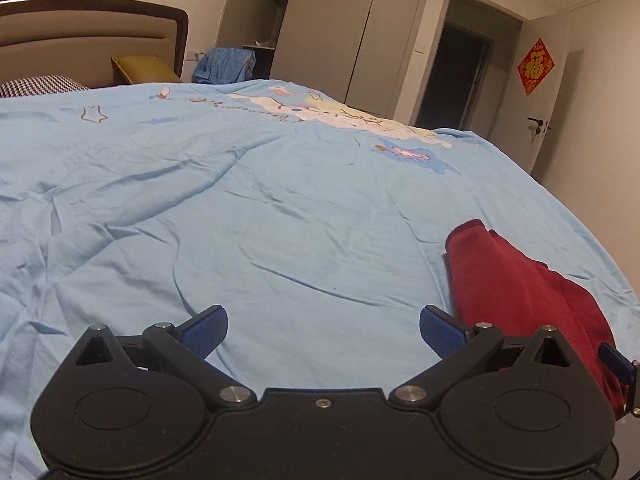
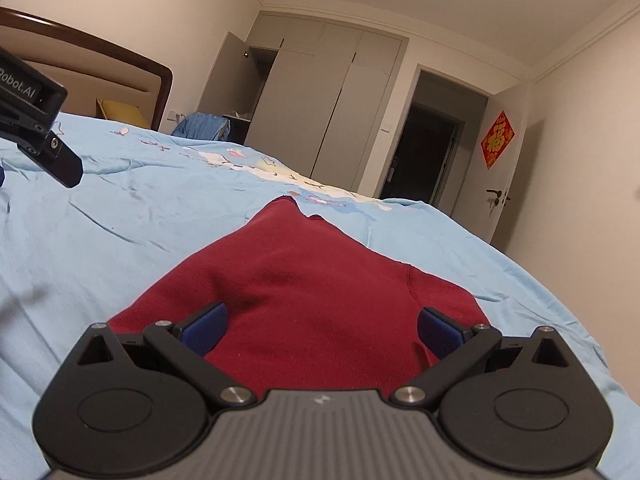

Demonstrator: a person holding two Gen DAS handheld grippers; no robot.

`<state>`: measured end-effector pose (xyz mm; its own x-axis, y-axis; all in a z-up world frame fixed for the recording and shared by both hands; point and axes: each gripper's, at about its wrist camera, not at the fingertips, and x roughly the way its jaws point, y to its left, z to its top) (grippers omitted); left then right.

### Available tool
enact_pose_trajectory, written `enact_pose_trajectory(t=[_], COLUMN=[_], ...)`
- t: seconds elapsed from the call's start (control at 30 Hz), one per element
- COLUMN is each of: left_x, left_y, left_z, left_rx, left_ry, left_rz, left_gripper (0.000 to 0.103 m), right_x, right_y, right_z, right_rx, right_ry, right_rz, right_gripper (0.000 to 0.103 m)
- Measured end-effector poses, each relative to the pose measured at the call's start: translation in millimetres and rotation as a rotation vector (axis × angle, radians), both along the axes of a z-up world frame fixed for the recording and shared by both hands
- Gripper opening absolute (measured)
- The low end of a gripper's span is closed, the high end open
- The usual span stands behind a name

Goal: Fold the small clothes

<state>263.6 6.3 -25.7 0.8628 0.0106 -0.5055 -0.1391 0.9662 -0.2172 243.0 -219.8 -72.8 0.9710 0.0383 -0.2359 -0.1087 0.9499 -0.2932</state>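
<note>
dark red garment point(image 2: 320, 280) of soft knit lying rumpled on wrinkled light blue bedsheet point(image 1: 240, 208), its near edge hidden behind right gripper point(image 2: 322, 330), jaws spread wide above it, left gripper point(image 1: 323, 330) spread wide over bare sheet, garment just beside its right finger

Landmark: bed point(image 1: 280, 208). Garment point(image 2: 304, 280) lies on bed, near its right edge. Right tool point(image 2: 322, 330) over garment's near end, fingers wide apart. Left tool point(image 1: 323, 332) over bare bed sheet, left of garment, fingers wide apart. Headboard point(image 1: 92, 28) at bed's far left; pillow point(image 1: 144, 69) against it. Wardrobe point(image 1: 340, 28) behind bed. Doorway point(image 1: 464, 76) beyond bed's far right corner.
</note>
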Motion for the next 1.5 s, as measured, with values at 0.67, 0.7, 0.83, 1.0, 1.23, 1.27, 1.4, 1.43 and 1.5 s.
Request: enact_pose_trajectory(t=[0.67,0.7,0.83,1.0,1.23,1.27,1.4,1.43,1.5], left_x=[-0.6,0.0,3.5,5.1,3.5,3.4,0.9,0.1,-1.5], left_y=[-39.4,-39.7,-34.4,-27.9,-26.5,-27.0,-29.7,-30.2,-32.1], left_z=[-18.7,-19.0,-19.8,-18.5,-15.9,-15.7,-13.9,-12.7,-10.1], left_rx=[-0.022,-0.019,-0.033,-0.05,-0.052,-0.051,-0.046,-0.043,-0.036], left_ry=[0.047,0.05,0.062,0.077,0.068,0.068,0.066,0.065,0.061], left_rz=[-0.211,-0.206,-0.167,-0.124,-0.112,-0.112,-0.115,-0.118,-0.122], left_gripper=[0.102,0.102,0.102,0.102,0.102,0.102,0.102,0.102,0.102], right_x=[131.1,136.6,137.7,98.9,-4.5,-13.3,-33.0,-34.7,-36.9], right_y=[-10.8,-4.7,2.9,-9.7,-28.3,-29.8,-30.4,-29.6,-26.6], right_z=[59.3,49.9,26.4,42.5,43.5,41.5,21.8,16.4,8.2], right_rx=[-0.108,-0.141,-0.203,-0.139,-0.082,-0.074,-0.086,-0.089,-0.107], right_ry=[0.104,0.124,0.154,0.1,0.022,0.022,0.005,-0.001,-0.028], right_rz=[0.119,0.12,0.11,0.096,0.092,0.09,0.056,0.048,0.035], right_gripper=[0.103,0.103,0.103,0.103,0.103,0.103,0.103,0.103,0.103])
